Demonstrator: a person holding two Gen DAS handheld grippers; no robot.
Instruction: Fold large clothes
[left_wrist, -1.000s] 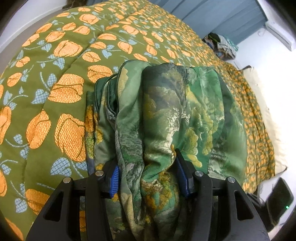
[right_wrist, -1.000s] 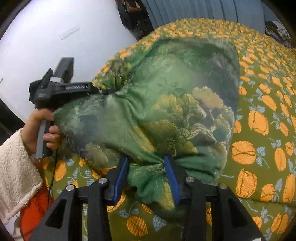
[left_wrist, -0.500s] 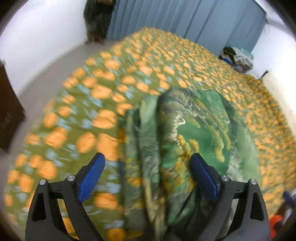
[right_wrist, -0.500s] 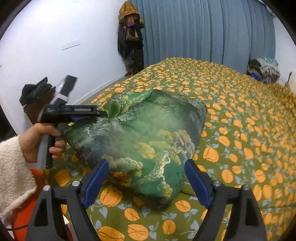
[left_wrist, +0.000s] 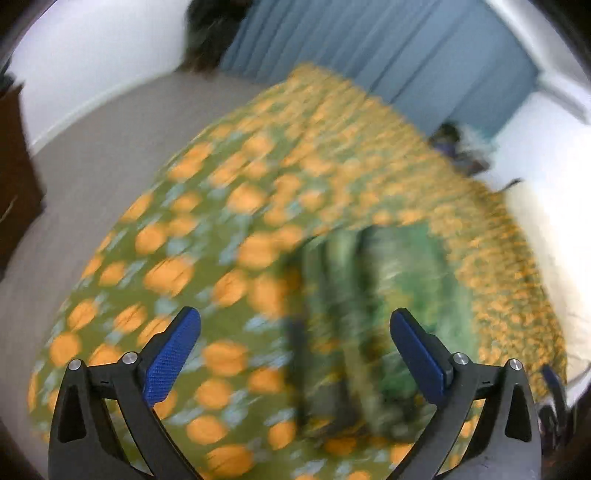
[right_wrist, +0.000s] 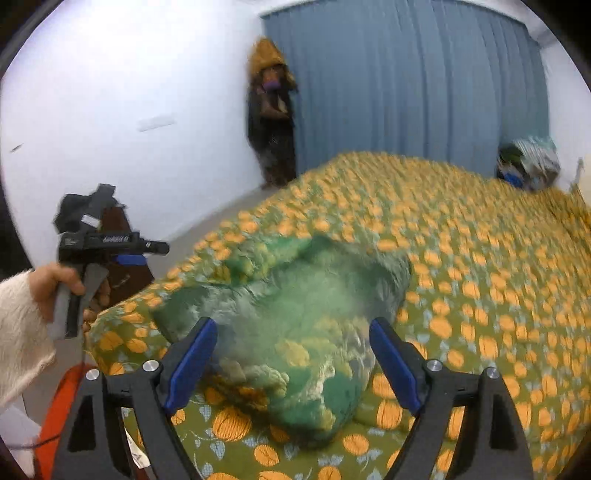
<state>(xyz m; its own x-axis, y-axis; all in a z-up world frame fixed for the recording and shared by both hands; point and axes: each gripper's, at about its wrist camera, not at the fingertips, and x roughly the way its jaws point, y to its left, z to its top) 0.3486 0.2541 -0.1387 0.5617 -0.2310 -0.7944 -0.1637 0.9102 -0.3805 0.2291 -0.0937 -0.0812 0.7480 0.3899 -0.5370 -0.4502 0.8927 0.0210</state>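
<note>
A folded green patterned garment (right_wrist: 314, 288) lies in a thick bundle on the olive bedspread with orange flowers (right_wrist: 480, 258). My right gripper (right_wrist: 293, 325) hovers above its near end, jaws wide and still opening, touching nothing. In the blurred left wrist view the garment (left_wrist: 388, 277) lies below and ahead on the bedspread (left_wrist: 221, 221). My left gripper (left_wrist: 295, 314) is above it, jaws wide, still opening and empty. The right wrist view shows the left gripper (right_wrist: 151, 254) off the bed's left edge, held by a hand (right_wrist: 55, 284) in a cream sleeve (right_wrist: 18, 332).
Blue curtains (right_wrist: 406, 92) cover the far wall, with dark clothes hanging (right_wrist: 271, 110) in the corner. A heap of clothes (right_wrist: 528, 162) sits at the bed's far right. Dark wooden furniture (left_wrist: 14, 177) stands left of the bed on grey floor (left_wrist: 92, 147). Something orange (right_wrist: 59, 406) lies near me.
Both grippers let go of the green garment, opened wide and rose away from it. The garment now rests on the bed by itself, and the left gripper has swung off to the bed's left edge.
</note>
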